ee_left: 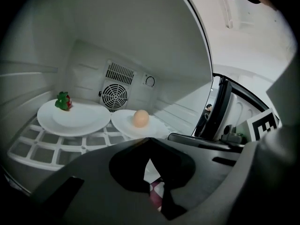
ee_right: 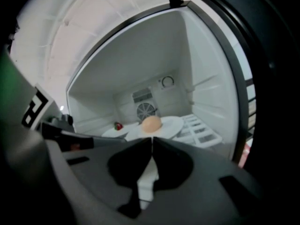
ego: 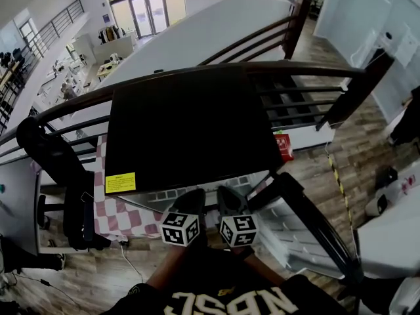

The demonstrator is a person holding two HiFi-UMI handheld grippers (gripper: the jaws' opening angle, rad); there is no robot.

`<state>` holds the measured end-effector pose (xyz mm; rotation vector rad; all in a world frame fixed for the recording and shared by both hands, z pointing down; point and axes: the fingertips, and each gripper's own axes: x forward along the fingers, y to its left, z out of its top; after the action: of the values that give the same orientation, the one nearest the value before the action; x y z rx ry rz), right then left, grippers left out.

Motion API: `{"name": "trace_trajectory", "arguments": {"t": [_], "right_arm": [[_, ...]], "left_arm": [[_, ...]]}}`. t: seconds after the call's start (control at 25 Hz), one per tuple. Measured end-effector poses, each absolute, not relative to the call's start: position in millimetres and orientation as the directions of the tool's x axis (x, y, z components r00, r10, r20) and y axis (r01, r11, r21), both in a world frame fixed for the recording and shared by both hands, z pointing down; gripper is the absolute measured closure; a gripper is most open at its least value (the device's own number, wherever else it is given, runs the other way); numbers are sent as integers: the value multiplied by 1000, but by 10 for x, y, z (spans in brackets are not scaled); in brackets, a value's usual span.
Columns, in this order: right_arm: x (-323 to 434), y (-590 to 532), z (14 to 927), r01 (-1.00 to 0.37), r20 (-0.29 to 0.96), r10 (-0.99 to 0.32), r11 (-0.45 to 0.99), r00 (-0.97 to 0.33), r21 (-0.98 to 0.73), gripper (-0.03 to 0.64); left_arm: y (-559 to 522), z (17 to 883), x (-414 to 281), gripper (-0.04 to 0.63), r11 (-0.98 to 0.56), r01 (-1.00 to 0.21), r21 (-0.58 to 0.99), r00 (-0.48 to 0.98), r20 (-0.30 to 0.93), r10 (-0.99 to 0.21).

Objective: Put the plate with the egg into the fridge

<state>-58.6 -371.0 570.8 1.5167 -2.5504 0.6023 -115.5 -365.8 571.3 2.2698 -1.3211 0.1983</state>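
Note:
Inside the open fridge, a tan egg lies on a white plate. The plate rests on the white grid shelf. My left gripper is shut just in front of the plate's near rim, with nothing seen between its jaws. Beside it, my right gripper is also shut, pointing at the same plate. In the head view both grippers sit close together at the front of the black fridge, whose top hides the inside.
A second white plate holding a small green and red item sits left of the egg plate. A round fan grille is on the back wall. The fridge door stands open at the right. A checkered table is under the fridge.

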Motion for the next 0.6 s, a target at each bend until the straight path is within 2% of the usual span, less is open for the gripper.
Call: {"name": "trace_trajectory", "arguments": {"t": [0.12,0.32,0.6], "right_arm": [[-562,-3606,5575,-842,254,-810,460,-528,-283,592],[-506,-3332,5105,-741,88,-757,599,-648,-303,592],[-2,-2943,4586,-797,30,-802,587,-596,-143,592]], "left_arm": [[-3585,5600,-1165,575,-389,-850,356,503,327,-800],[-3331,5225,-1236,575,-380,-868,319,459,223,-860],[-2754,4738,-1357,575,-314,-931,184,343,149,-928]]}}
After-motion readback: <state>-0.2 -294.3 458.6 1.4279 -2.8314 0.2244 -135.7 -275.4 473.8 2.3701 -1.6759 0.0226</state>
